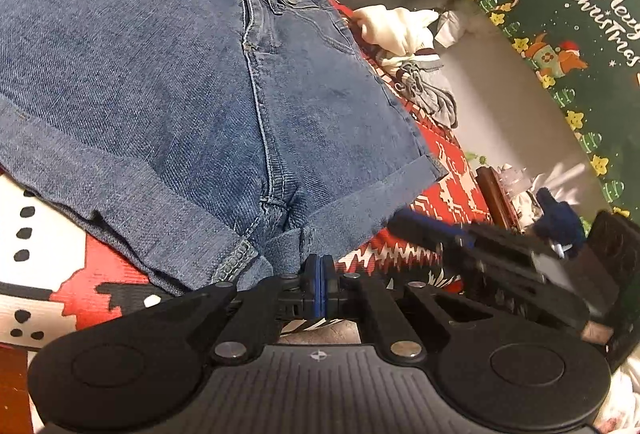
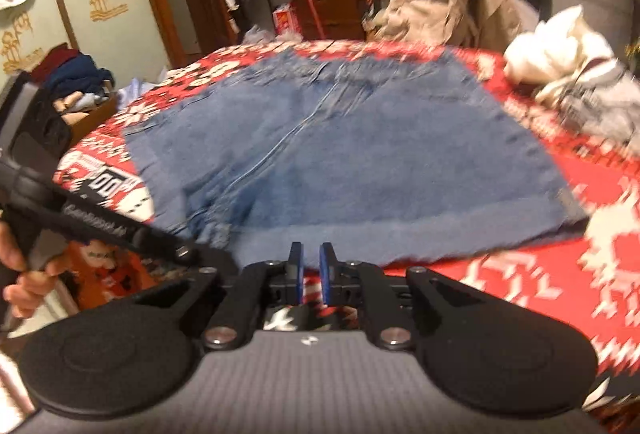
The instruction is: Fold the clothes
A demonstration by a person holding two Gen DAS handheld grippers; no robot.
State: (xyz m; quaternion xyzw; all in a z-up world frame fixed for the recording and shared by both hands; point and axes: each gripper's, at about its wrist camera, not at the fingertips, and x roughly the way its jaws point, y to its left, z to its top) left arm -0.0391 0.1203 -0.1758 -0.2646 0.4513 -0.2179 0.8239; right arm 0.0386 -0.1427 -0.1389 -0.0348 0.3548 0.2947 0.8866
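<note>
Red Christmas tablecloth [image 2: 560, 274] under denim shorts [image 2: 340, 162]

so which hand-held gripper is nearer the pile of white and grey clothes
Right. The right hand-held gripper sits at the denim shorts' hem on the side where the pile lies; the left hand-held gripper is further away, by the crotch.

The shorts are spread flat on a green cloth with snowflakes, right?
Not quite. The shorts are spread flat, but the cloth under them is red with white patterns, not green. The right wrist view shows it. The green thing is a Christmas banner off to the side.
</note>
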